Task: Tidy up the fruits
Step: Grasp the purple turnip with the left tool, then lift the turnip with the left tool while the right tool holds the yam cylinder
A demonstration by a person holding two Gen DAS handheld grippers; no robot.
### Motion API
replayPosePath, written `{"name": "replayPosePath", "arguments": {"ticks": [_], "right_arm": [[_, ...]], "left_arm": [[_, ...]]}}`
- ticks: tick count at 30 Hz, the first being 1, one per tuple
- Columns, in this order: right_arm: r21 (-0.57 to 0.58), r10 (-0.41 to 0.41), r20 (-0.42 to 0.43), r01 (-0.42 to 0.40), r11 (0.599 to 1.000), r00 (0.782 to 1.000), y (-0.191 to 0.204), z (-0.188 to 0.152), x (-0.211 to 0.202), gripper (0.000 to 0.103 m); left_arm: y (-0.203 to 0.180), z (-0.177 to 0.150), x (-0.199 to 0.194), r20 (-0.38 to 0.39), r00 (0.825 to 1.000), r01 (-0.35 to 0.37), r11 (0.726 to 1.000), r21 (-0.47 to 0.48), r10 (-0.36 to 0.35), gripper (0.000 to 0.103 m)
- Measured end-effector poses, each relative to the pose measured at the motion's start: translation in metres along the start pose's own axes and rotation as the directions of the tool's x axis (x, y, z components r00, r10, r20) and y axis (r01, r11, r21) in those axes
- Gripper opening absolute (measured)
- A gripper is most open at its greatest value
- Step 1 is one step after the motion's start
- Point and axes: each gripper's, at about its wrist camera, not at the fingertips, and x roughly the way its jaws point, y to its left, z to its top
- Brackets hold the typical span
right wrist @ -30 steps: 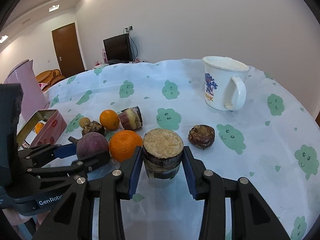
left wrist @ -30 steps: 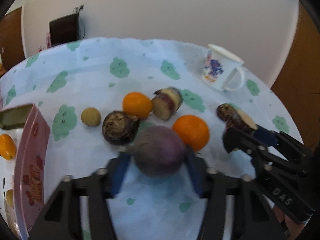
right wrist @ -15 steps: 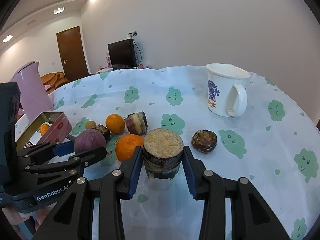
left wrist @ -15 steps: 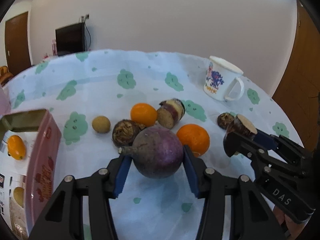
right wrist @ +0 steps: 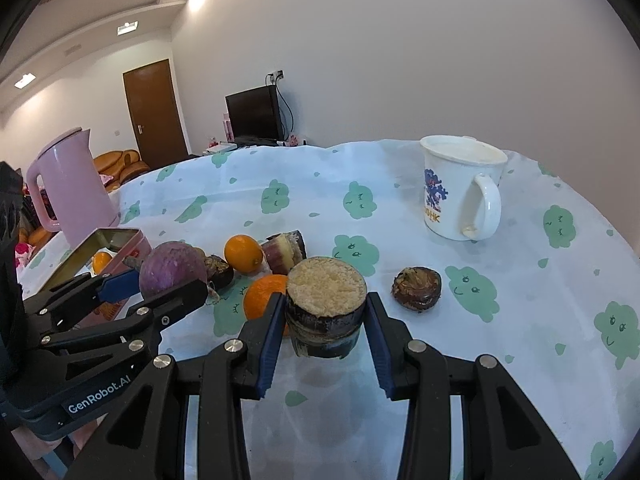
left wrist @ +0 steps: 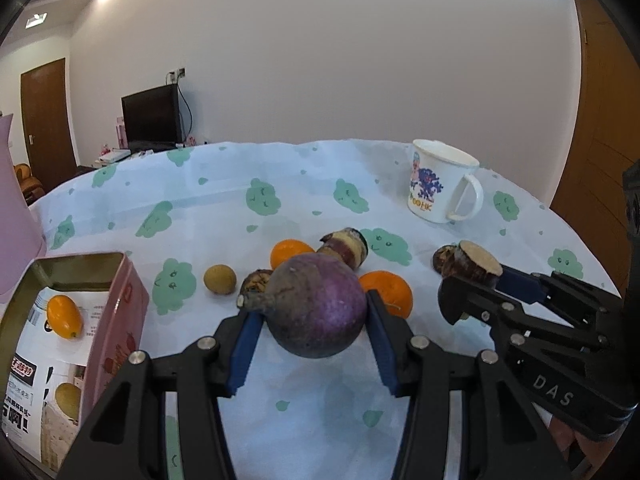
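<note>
Above the cloud-printed tablecloth [left wrist: 224, 200], the left gripper [left wrist: 312, 320] is clamped on a round purple fruit [left wrist: 316, 304], its blue pads pressed to both sides and the stubby stem pointing left; the fruit appears lifted clear of the cloth. Just to its right, the right gripper [right wrist: 324, 312] is closed around a short dark cane chunk [right wrist: 326, 304], held upright with its pale, grainy cut face up, and it also appears to be off the table. From the left wrist view that same chunk [left wrist: 474, 266] shows at the tip of the right gripper [left wrist: 476, 284], with a dark round fruit [left wrist: 442, 258] on the cloth just behind it. Beyond the purple fruit lie a near orange [left wrist: 390, 294], a far orange [left wrist: 290, 252], a second cane piece [left wrist: 346, 244] on its side beside the far orange, a small tan fruit [left wrist: 219, 279], and a dark husked fruit [left wrist: 256, 282] largely hidden behind the purple one. At the left edge stands an open pink tin box [left wrist: 120, 308] with a small orange fruit [left wrist: 64, 316] inside on printed paper. A white mug [left wrist: 440, 180] stands well apart at the far right, handle to the right, and a pink kettle [right wrist: 70, 184] stands behind the box.
</note>
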Motion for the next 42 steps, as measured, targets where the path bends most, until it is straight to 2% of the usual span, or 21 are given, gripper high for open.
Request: {"name": "replayPosePath", "arguments": {"ticks": [5,8,14,28,42], "right_arm": [[0.02,0.043,0.002,-0.043,0.999,0.999,-0.004,0.0,0.0,0.042],[0.009,0.069,0.041,-0.069,0.998,0.997,-0.001,0.001,-0.007,0.042],[-0.029,0.079,0.097,-0.076,0.997,0.992,0.007,-0.001,-0.018,0.042],[-0.062,0.086,0.16,-0.076,0.995,0.983,0.011,-0.005,-0.031,0.042],[-0.075,0.094,0.19,-0.081,0.994,0.977,0.012,-0.005,-0.036,0.042]], "left_arm": [[-0.001,0.0,-0.003,0.014,1.0,-0.002,1.0,0.006,0.002,0.053],[-0.001,-0.001,-0.006,0.029,1.0,-0.008,1.0,0.007,0.008,0.053],[-0.004,-0.001,-0.013,0.072,0.997,-0.031,0.999,0.018,0.029,0.053],[-0.004,-0.003,-0.029,0.148,0.987,-0.062,0.998,0.016,0.059,0.053],[-0.006,-0.007,-0.04,0.209,0.975,-0.086,0.996,0.019,0.08,0.053]]}}
